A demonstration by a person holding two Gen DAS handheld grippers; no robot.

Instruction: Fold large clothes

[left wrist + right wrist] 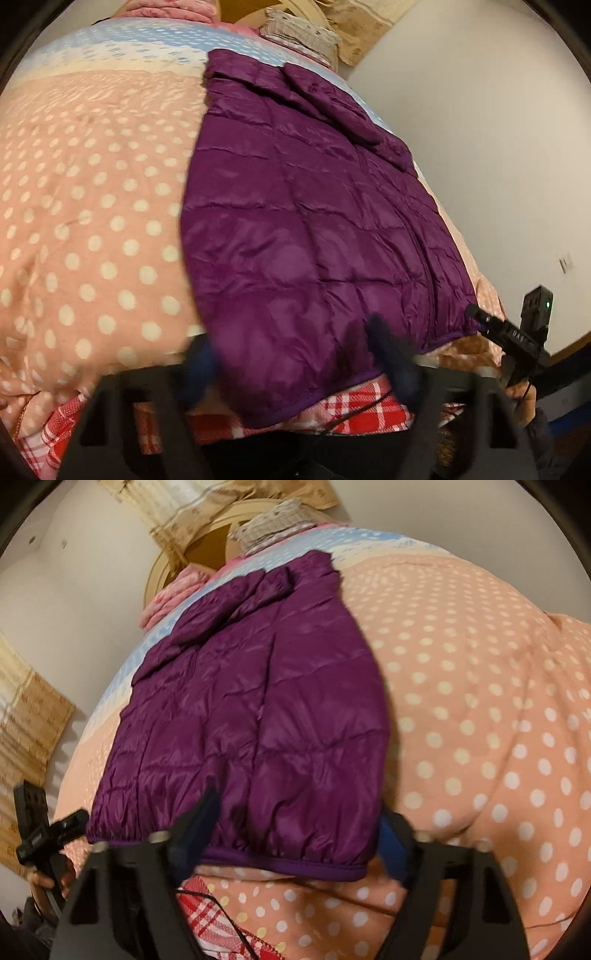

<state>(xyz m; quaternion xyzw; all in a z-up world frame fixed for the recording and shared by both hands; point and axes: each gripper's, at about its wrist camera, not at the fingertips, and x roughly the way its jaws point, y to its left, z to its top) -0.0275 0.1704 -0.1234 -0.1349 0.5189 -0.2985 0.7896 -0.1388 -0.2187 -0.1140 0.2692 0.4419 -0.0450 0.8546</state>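
Note:
A purple quilted down jacket (306, 229) lies flat on the bed, folded lengthwise, its hem toward me. It also shows in the right wrist view (258, 720). My left gripper (291, 358) is open, its fingers spread over the hem's near left corner, above the cloth. My right gripper (299, 830) is open, its fingers either side of the hem's near right part. The right gripper also shows in the left wrist view (509, 336) beside the hem's right corner. The left gripper shows in the right wrist view (48, 834) at the hem's left corner.
The bed has a pink polka-dot quilt (92, 203) with a blue band at the far end and a red plaid sheet (362, 406) at the near edge. Pillows (299, 33) and a headboard lie at the far end. A white wall (498, 129) runs beside the bed.

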